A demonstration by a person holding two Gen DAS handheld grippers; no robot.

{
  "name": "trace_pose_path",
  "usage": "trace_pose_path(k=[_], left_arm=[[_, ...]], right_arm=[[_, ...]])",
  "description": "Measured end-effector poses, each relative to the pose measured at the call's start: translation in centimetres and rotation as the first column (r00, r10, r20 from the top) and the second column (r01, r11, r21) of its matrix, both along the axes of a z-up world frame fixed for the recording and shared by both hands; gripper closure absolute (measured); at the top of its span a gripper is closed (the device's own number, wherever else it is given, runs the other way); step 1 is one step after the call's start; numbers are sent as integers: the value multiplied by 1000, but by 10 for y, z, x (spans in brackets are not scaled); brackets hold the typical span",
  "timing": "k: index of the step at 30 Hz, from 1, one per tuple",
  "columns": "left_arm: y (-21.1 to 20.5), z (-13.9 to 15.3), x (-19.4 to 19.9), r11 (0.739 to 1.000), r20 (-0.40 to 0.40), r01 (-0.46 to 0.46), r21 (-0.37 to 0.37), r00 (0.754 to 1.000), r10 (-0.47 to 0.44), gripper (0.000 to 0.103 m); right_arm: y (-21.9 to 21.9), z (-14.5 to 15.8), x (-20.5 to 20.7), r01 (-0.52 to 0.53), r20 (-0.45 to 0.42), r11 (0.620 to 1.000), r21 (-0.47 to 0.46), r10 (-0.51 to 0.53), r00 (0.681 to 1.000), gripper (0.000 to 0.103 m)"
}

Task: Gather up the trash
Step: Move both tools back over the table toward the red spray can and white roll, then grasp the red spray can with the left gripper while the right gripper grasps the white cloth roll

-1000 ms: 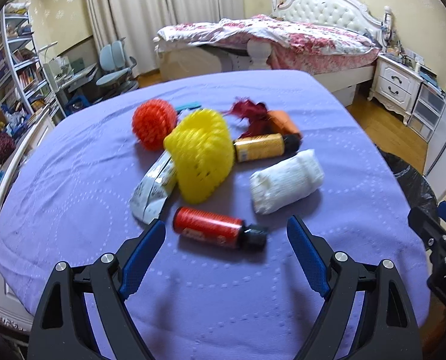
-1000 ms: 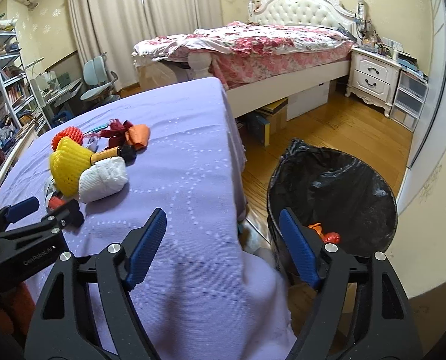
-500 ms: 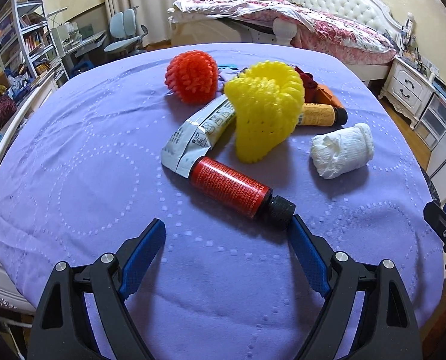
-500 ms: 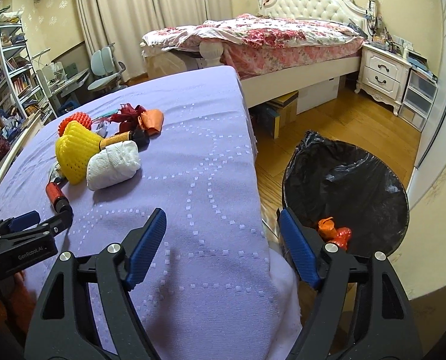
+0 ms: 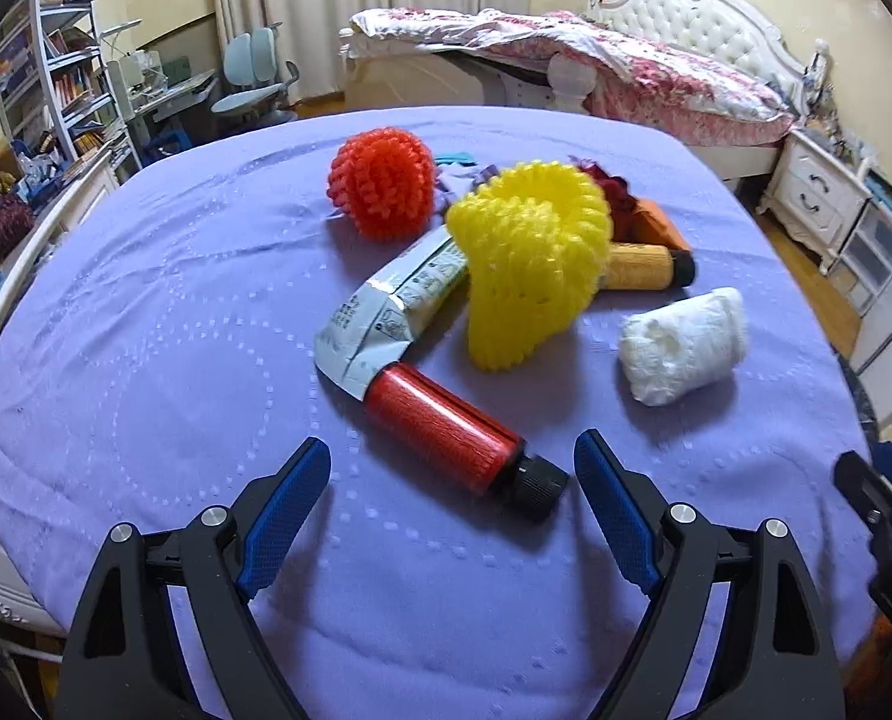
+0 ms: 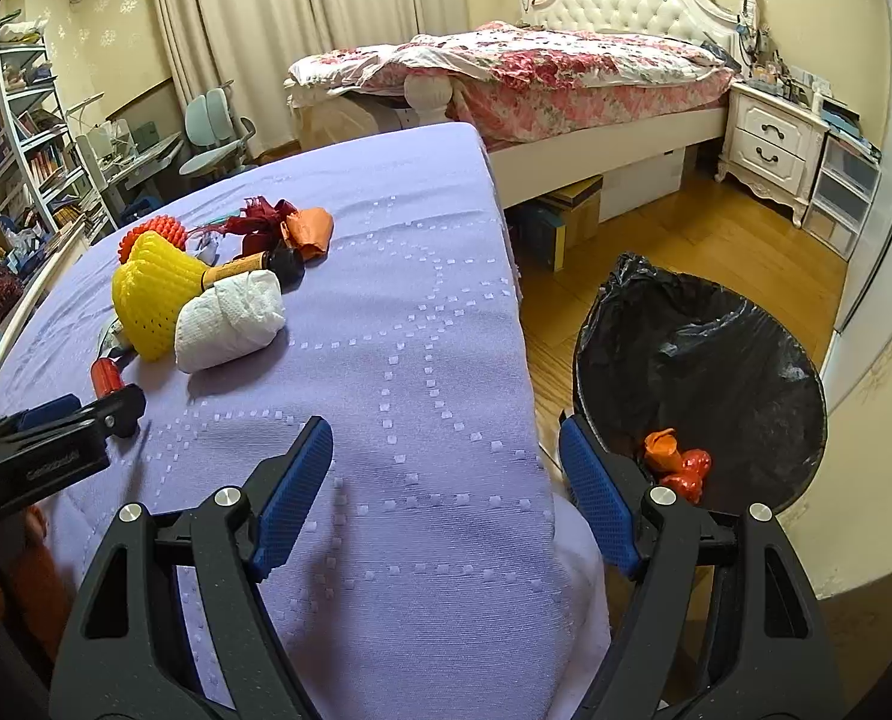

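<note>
where black-lined, bin [image 6: 715,360] with wrappers [image 6: 676,462]

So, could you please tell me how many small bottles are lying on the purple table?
2: a red bottle nearest the left gripper, and an orange bottle behind the yellow foam net. More could be hidden beneath the pile.
</note>
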State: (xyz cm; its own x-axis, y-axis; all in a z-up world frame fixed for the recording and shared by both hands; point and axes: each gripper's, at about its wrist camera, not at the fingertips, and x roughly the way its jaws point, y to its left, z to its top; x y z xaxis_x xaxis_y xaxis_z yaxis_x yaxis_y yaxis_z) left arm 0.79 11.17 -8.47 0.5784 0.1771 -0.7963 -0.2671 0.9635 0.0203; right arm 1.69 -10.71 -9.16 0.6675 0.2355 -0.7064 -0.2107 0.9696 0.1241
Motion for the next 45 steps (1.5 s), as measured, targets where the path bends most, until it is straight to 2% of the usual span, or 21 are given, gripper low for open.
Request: trace_pose_path(k=[3, 7, 8, 12, 14, 17, 21, 33, 39, 45], left_arm=[[8, -6, -3, 1000, -28, -15, -20, 999, 15, 20], [15, -5, -14, 1000, -12, -6, -3, 1000, 6, 21], [17, -5, -16, 1000, -8, -5, -6, 1000, 5, 28], [26, -3, -20, 1000, 10, 11, -6, 1000, -11, 46], [28, -2, -20, 1000, 17, 17, -3, 1000, -17, 60], [35, -1, -22, 999, 41, 37, -33, 999, -36, 72], [41, 0, -24, 996, 61, 55, -69, 997, -50, 73], [60, -1, -31, 998, 76, 37, -46, 997, -33, 74], [72, -1, -35, 999, 84, 21, -42, 996, -18, 74], [82, -2, -41, 999, 93, 5, -42, 996, -1, 74]], right_arm=[[2, 1, 0, -6, 3, 1000, 1, 6, 1000, 27], [6, 1, 0, -19, 2, 1000, 2, 19, 1000, 27], [7, 1, 0, -23, 2, 1000, 1, 23, 1000, 27], [17, 1, 0, -45, -1, 999, -7, 45, 999, 27], [22, 2, -1, -58, 1, 998, -12, 58, 998, 27], [30, 4, -2, -76, 2, 997, -17, 76, 997, 27], [45, 4, -2, -115, -3, 993, -30, 115, 993, 27], [93, 4, 7, -200, -18, 977, -70, 200, 980, 27], [99, 10, 17, -167, -32, 984, -68, 166, 986, 27], [90, 6, 26, -97, -42, 983, -158, 92, 995, 27]])
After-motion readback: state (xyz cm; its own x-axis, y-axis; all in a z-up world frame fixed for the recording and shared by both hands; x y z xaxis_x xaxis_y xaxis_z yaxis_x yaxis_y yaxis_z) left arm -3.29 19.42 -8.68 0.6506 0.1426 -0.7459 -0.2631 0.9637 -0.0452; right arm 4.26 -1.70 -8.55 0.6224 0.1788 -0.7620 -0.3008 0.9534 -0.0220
